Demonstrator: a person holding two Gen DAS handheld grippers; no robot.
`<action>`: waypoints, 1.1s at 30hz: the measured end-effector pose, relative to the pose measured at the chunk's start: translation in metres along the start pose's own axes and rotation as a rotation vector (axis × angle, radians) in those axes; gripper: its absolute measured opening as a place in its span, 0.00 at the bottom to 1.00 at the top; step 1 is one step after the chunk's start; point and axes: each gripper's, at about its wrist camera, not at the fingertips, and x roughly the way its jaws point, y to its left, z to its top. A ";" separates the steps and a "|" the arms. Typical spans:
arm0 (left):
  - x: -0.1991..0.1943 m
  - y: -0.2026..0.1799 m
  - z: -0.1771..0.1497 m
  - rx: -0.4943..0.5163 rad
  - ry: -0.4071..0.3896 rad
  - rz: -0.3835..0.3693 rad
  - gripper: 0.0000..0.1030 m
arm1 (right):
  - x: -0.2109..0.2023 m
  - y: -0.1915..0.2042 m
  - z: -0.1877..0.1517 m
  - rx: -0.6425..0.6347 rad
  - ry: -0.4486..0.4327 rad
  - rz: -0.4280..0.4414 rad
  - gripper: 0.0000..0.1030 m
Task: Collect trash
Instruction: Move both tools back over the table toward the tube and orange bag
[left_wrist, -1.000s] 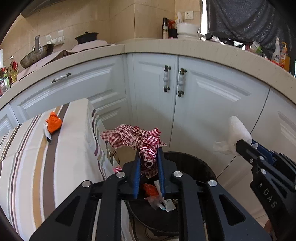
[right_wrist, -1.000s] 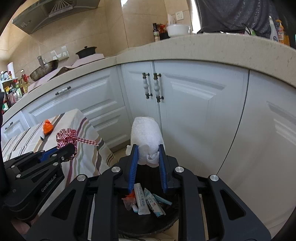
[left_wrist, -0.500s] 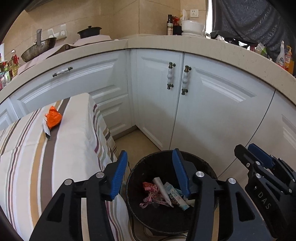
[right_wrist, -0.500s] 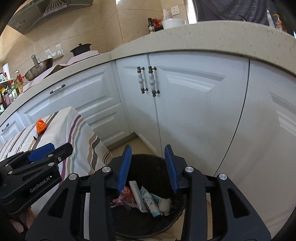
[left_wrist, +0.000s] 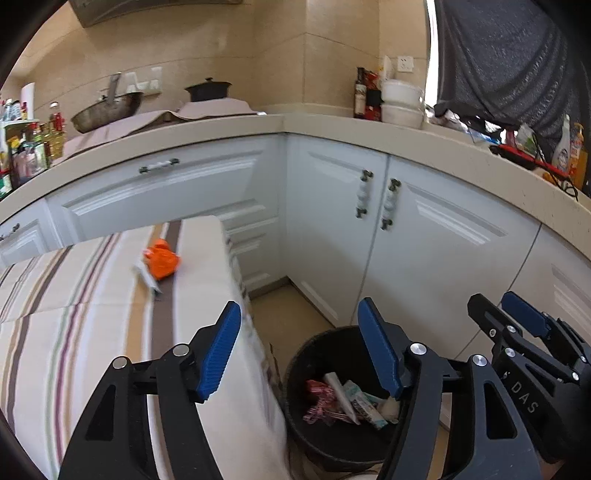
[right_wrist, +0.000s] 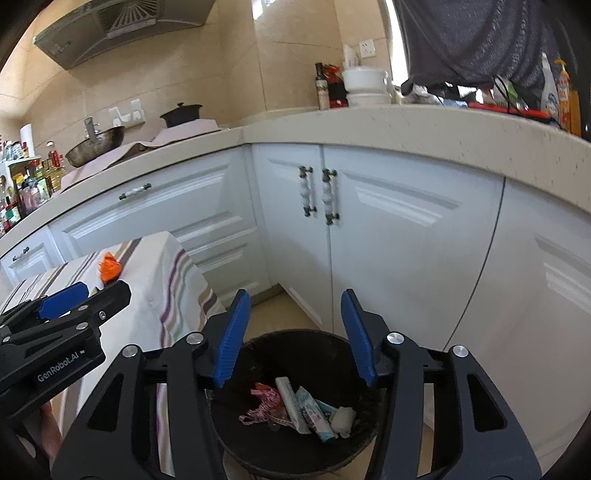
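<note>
A black trash bin (left_wrist: 325, 435) (right_wrist: 291, 454) stands on the floor by the white cabinets. In it lie a red checked cloth (right_wrist: 264, 404), a white paper wad (right_wrist: 341, 415) and several wrappers. My left gripper (left_wrist: 301, 350) hangs above the bin's left rim, its jaws opening with nothing between them. My right gripper (right_wrist: 293, 334) is over the bin, jaws also opening and empty. An orange crumpled piece (left_wrist: 161, 258) (right_wrist: 109, 267) and a white packet (left_wrist: 147, 277) lie on the striped tablecloth (left_wrist: 92, 332).
White cabinet doors (right_wrist: 406, 258) curve behind the bin under a beige counter (left_wrist: 406, 136) with pots, bottles and bowls. The cloth-covered table's corner (right_wrist: 166, 295) stands just left of the bin. A dark hanging cloth (left_wrist: 509, 55) fills the upper right.
Both grippers let go: the checked cloth and the paper wad dropped into the bin. Both pairs of jaws widened, and both hands rose and pulled back; the left view swung toward the table.
</note>
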 end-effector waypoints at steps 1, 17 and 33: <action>-0.004 0.005 0.000 -0.003 -0.006 0.009 0.63 | -0.002 0.004 0.001 -0.003 -0.003 0.005 0.50; -0.041 0.114 -0.009 -0.115 -0.031 0.212 0.65 | -0.008 0.103 0.011 -0.120 -0.002 0.157 0.50; -0.041 0.185 -0.020 -0.212 0.003 0.328 0.65 | 0.019 0.188 0.015 -0.204 0.038 0.284 0.50</action>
